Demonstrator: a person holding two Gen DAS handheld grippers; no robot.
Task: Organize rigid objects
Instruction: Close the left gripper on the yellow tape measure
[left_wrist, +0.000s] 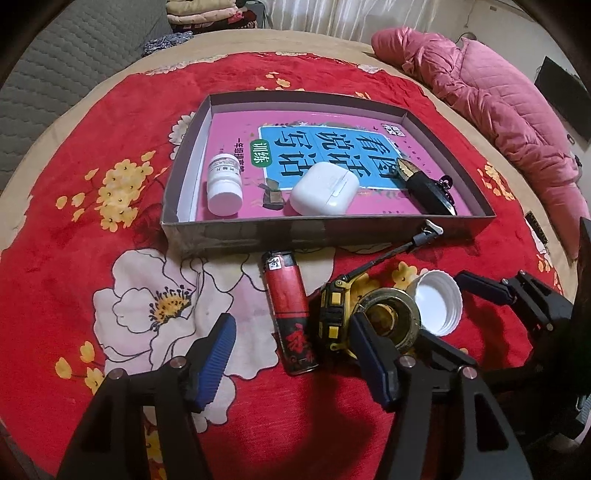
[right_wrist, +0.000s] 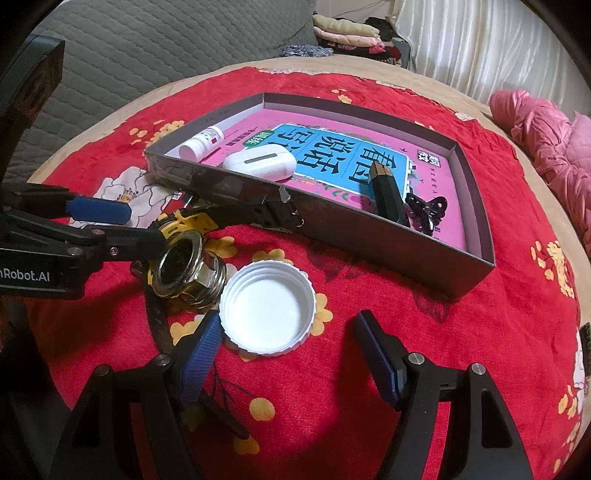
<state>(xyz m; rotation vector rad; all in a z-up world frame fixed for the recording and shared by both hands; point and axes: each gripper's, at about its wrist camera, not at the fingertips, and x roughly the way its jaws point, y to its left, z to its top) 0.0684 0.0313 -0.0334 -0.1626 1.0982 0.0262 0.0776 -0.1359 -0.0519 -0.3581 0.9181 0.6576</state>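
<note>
the left gripper (left_wrist: 291, 354) gapes around the lighter (left_wrist: 290, 314) at lower centre; the right gripper (right_wrist: 286, 354), jaws apart, straddles the white cap (right_wrist: 267, 306), likely to load the box (left_wrist: 295, 232).

place: home bedroom | signs: floral blanket (left_wrist: 74, 258); folded clothes (right_wrist: 347, 35); curtain (right_wrist: 480, 48)

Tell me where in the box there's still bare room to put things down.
The box is free along its far half, behind the pill bottle, earbud case and black lipstick. The near wall is crowded: those three line it, with a hair clip in the right corner.
</note>
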